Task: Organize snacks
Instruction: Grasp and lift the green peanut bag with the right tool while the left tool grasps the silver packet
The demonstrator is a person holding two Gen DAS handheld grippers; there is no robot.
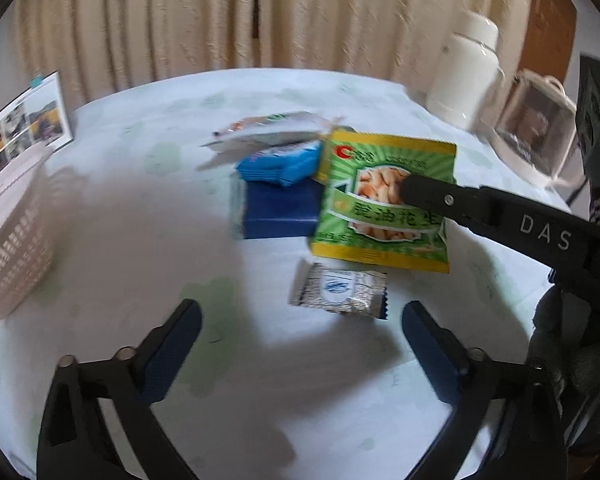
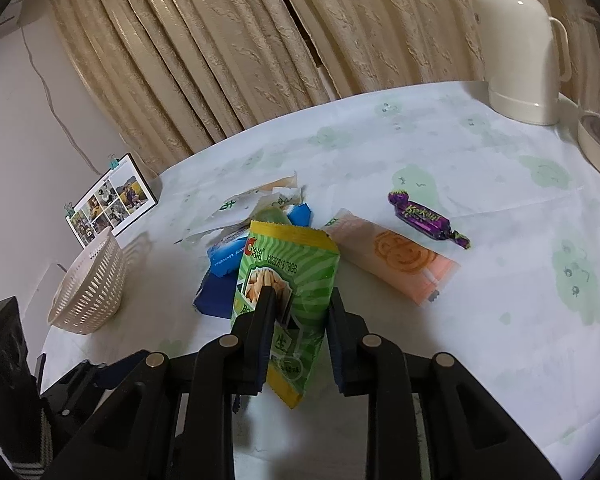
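Observation:
A green peanut packet (image 1: 380, 240) hangs upright above the table, my right gripper (image 1: 410, 190) shut on its middle. In the right wrist view the same packet (image 2: 300, 264) stands between the two black fingers of the right gripper (image 2: 302, 302). Behind it lie a light blue packet (image 1: 280, 164), a dark blue box (image 1: 280, 212) and a white wrapper (image 1: 268, 128). A small silver sachet (image 1: 340, 292) lies flat just ahead of my open left gripper (image 1: 300, 320). A pink-orange packet (image 2: 396, 264) and a purple candy (image 2: 424, 220) lie further right.
A white slotted basket (image 1: 12, 240) (image 2: 92, 292) stands at the table's left edge, a clipped photo card (image 2: 112, 204) behind it. A cream thermos (image 2: 520, 52) and a kettle (image 1: 536, 128) stand at the back right. Curtains hang behind the table.

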